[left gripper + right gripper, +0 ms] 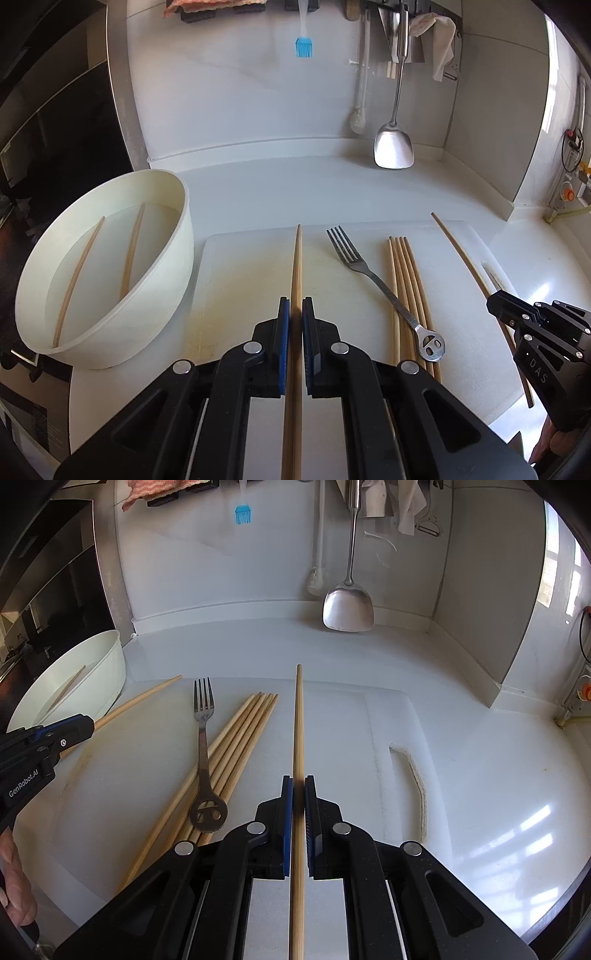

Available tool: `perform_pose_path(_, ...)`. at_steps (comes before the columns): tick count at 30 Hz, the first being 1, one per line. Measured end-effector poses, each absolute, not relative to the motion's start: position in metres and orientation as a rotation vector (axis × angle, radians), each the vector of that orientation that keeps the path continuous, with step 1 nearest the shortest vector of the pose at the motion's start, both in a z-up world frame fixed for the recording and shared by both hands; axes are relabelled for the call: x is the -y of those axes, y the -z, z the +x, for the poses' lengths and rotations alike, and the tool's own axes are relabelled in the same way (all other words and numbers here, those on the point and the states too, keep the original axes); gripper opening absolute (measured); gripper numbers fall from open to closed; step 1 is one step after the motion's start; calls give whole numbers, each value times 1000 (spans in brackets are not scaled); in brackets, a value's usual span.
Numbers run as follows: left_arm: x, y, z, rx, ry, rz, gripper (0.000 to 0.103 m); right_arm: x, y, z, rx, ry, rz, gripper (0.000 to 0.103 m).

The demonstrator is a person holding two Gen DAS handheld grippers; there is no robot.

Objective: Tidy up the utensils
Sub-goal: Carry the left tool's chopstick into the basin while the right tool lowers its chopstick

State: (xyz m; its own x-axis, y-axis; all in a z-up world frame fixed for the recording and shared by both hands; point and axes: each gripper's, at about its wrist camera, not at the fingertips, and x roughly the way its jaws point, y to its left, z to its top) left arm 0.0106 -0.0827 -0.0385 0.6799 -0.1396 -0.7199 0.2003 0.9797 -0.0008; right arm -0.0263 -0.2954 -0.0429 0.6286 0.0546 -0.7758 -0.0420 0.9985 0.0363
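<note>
My left gripper (295, 306) is shut on a wooden chopstick (296, 258) that points forward above the white cutting board (240, 280). To its left a white bowl (186, 221) holds two chopsticks (79, 273). A metal fork (369, 280) lies across a row of several chopsticks (410, 291) on the board. My right gripper (298, 786) is shut on another chopstick (298, 720), held over the board (351, 731). The right wrist view shows the left gripper (88, 725) with its chopstick (147, 694), the fork (202, 746) and the row (243, 734).
A steel spatula (393, 147) and a dish brush (357, 122) hang against the back wall, with a blue silicone brush (304, 48) higher up. The board has a handle slot (413, 775) at its right. A person's hand (14, 878) shows at the left edge.
</note>
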Motion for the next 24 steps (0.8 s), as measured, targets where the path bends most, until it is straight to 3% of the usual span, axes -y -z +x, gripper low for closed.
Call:
perform_pose_path(14,43,-38,-32,-769,78,-72,7,275,-39,-31,-802,-238,-49,6)
perform_pose_path(24,-44,-74,-22,-710,-14,-139,7,189,-74,-3,-747,-395,-37,6)
